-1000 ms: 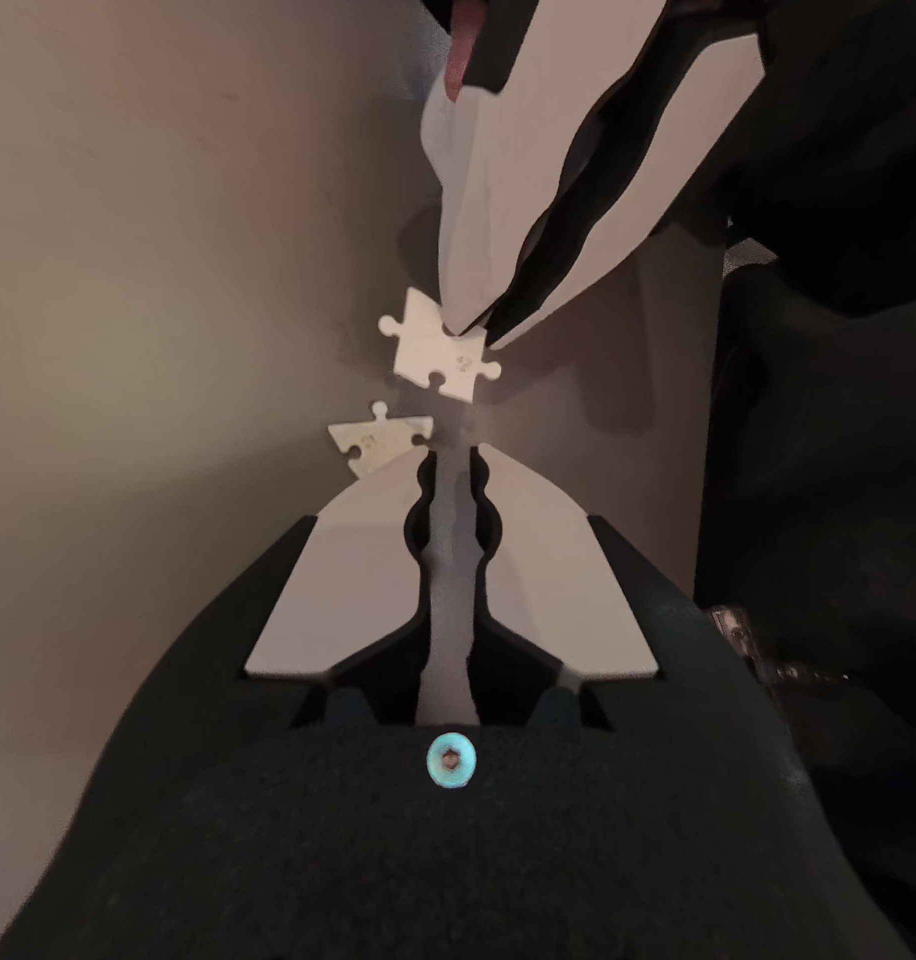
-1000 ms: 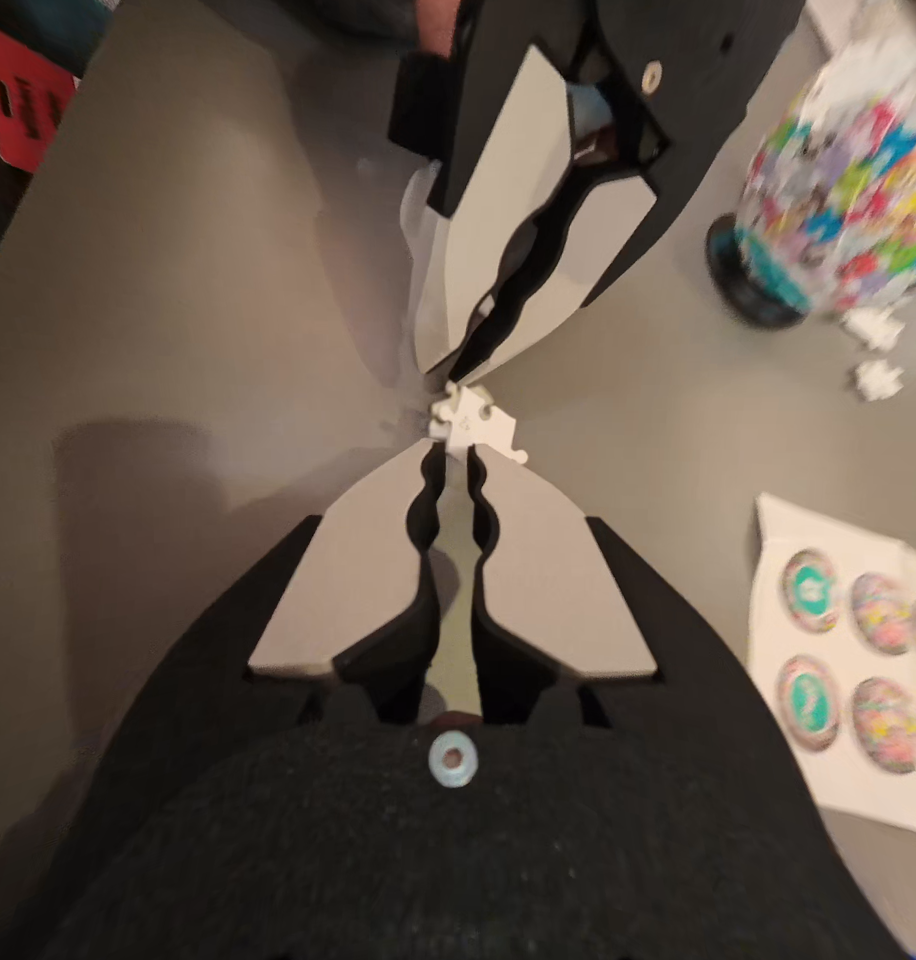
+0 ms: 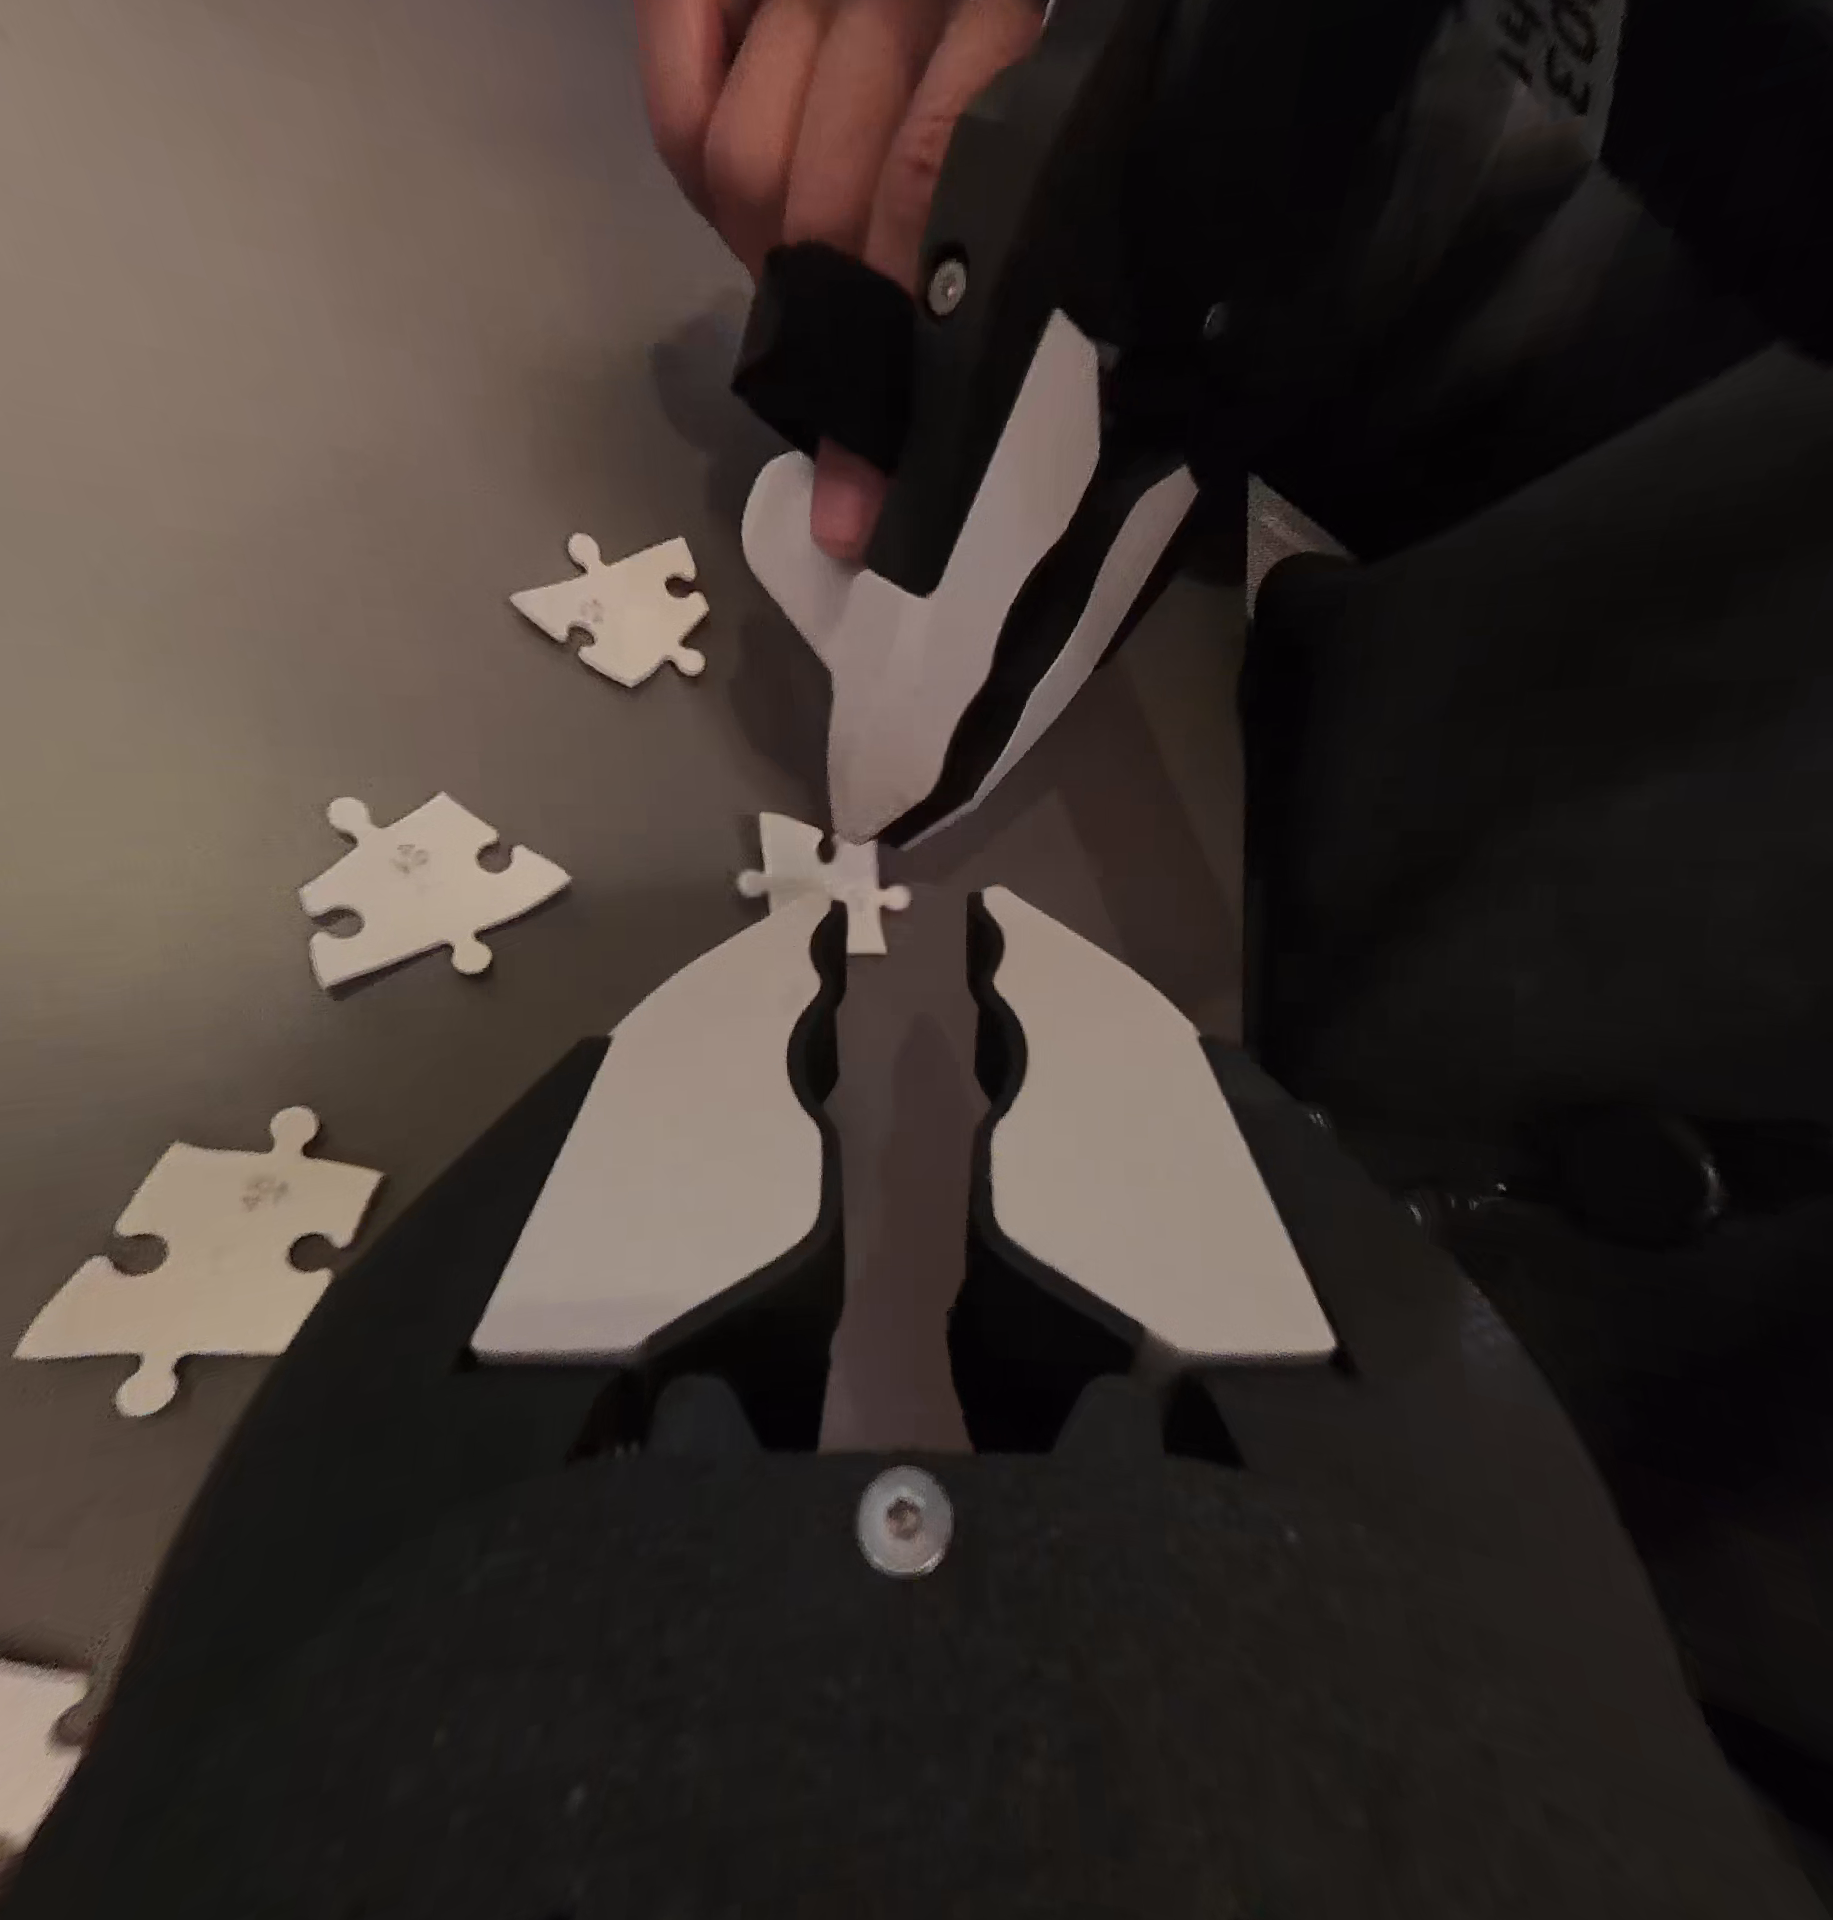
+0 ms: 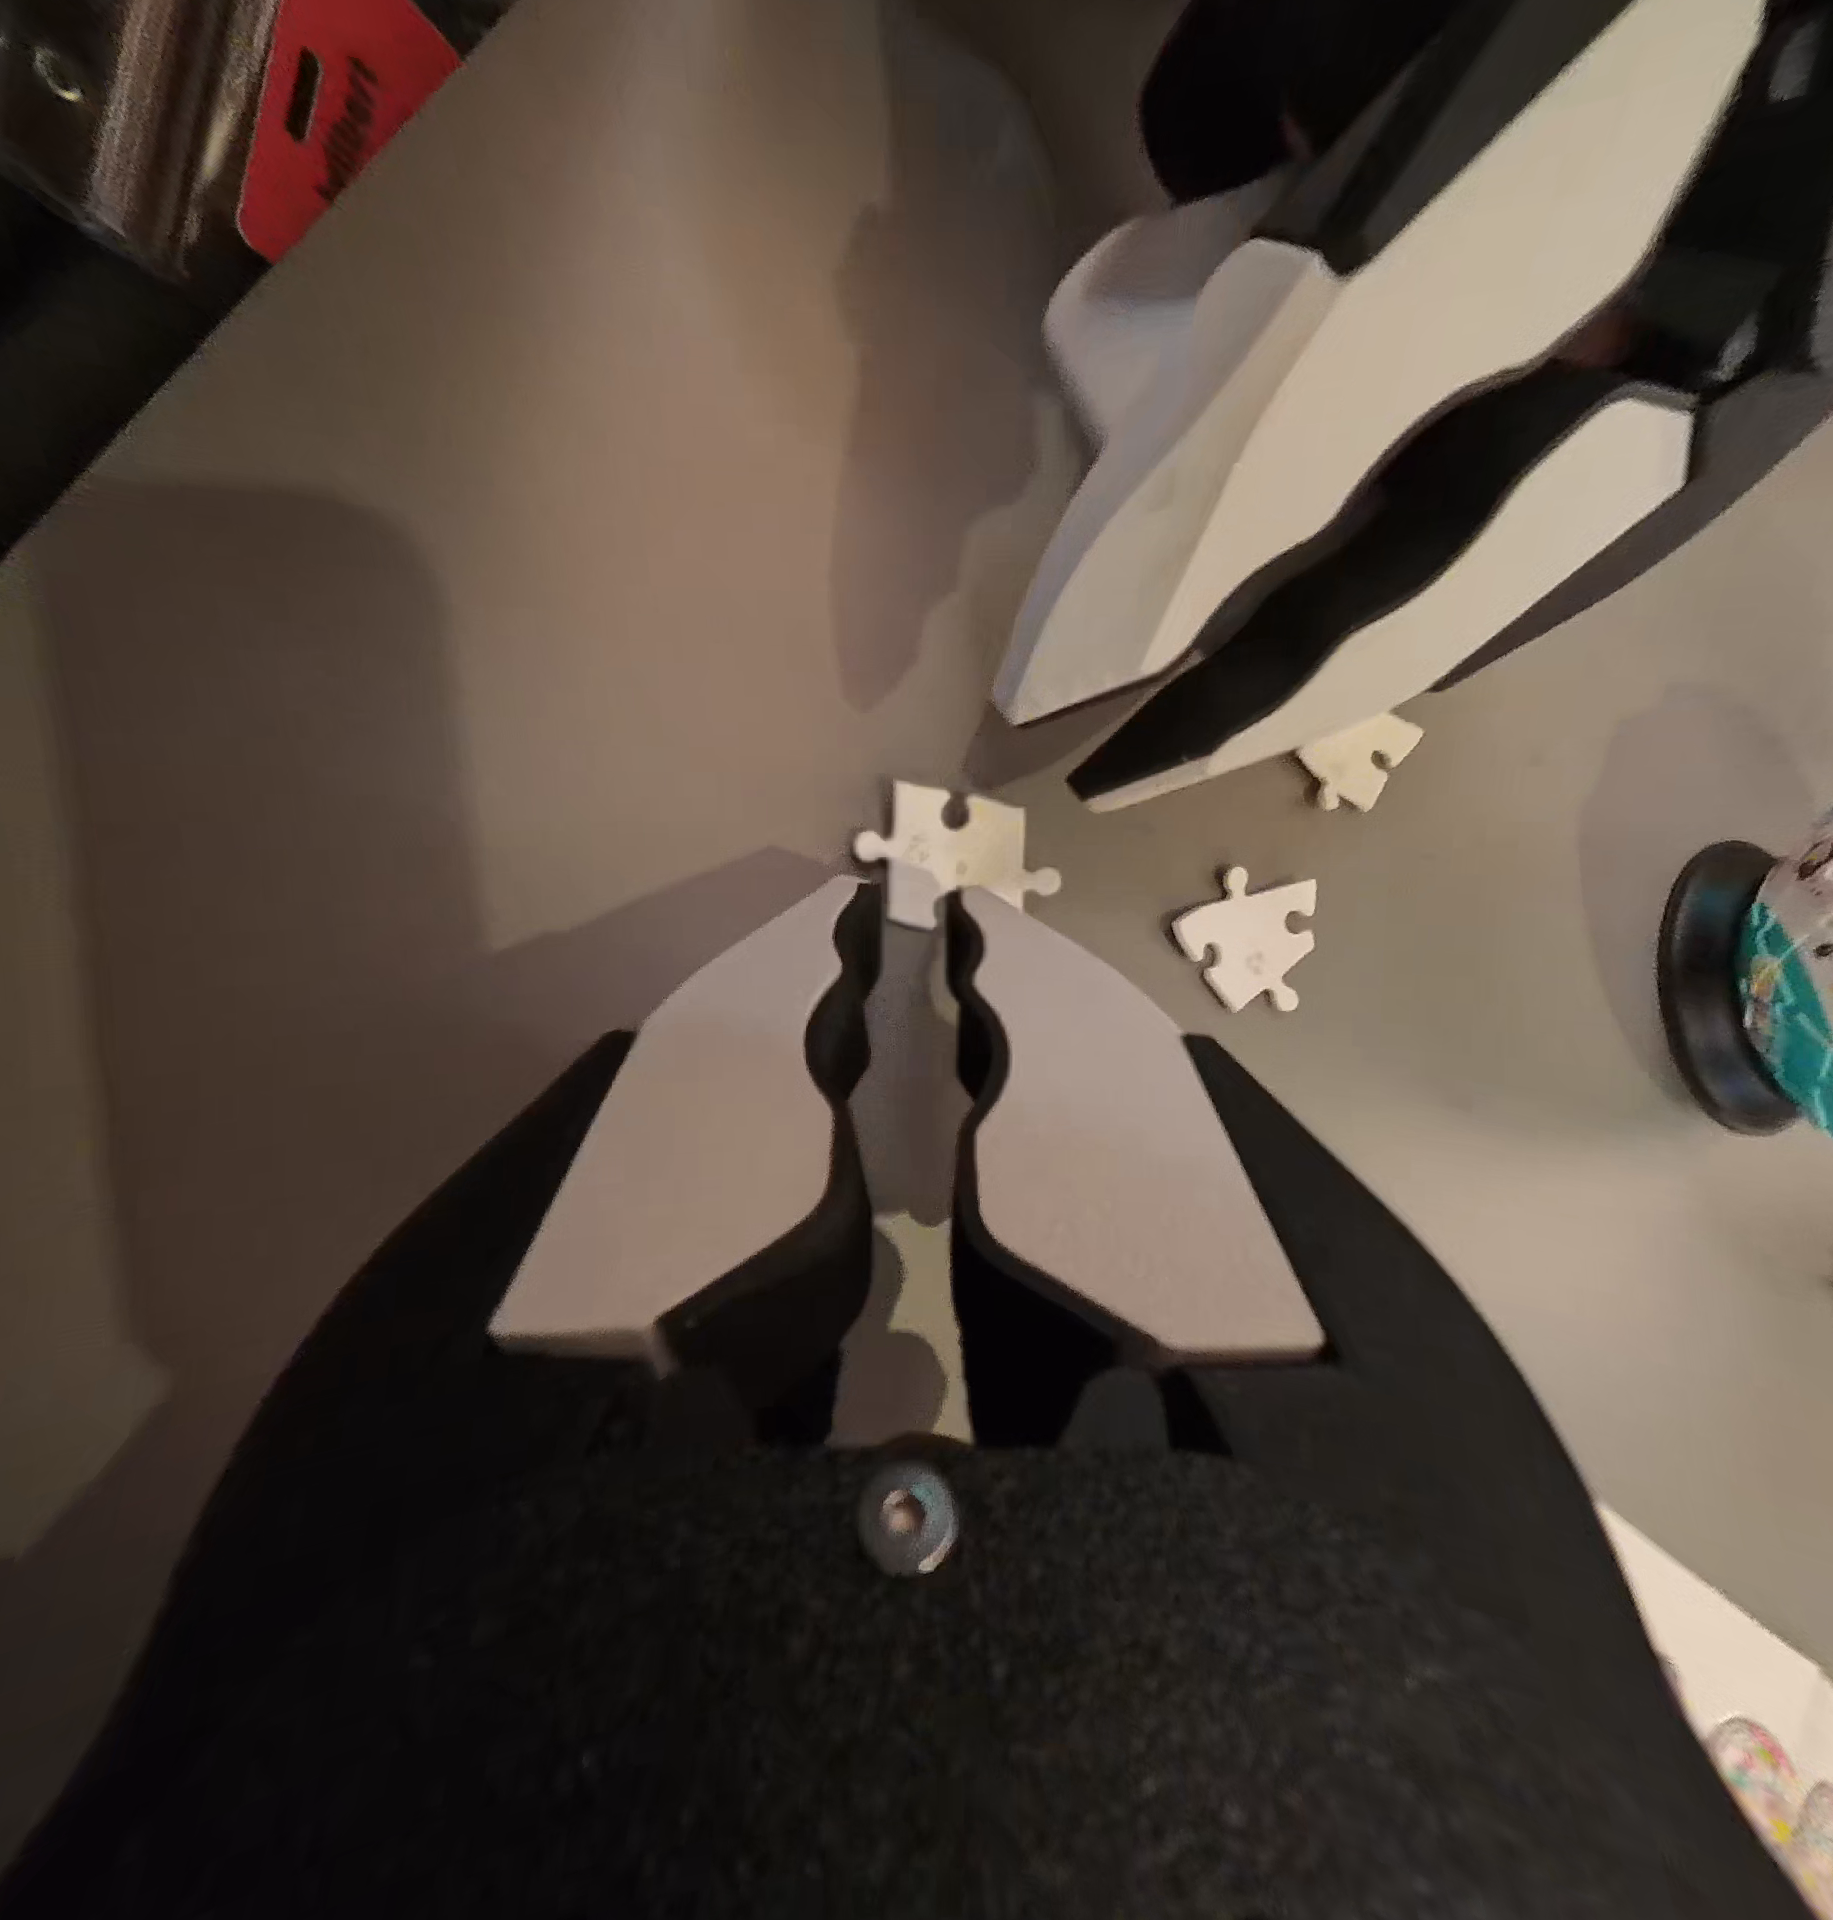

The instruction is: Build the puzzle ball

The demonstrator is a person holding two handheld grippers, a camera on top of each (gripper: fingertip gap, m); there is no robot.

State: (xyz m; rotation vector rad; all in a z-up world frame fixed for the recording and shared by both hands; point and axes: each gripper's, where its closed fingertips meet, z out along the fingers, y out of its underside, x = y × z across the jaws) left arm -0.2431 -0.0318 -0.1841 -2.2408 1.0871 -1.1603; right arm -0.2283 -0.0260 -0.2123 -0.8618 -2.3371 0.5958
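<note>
Puzzle piece (image 4: 953, 857), white side up, sits at frame centre, pinched by the right tool (image 4: 907, 914), whose tips are narrowed onto it. Left tool (image 3: 907, 914) stands slightly parted, holding nothing. Puzzle ball (image 4: 1816, 997) rests at right edge on the grey bench (image 4: 476, 623).

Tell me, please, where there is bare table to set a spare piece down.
In the right wrist view, the table is bare left of the right gripper, up to its edge. Right of it is crowded: loose pieces, the puzzle ball, a printed sheet. The left gripper hangs near the held piece.
</note>
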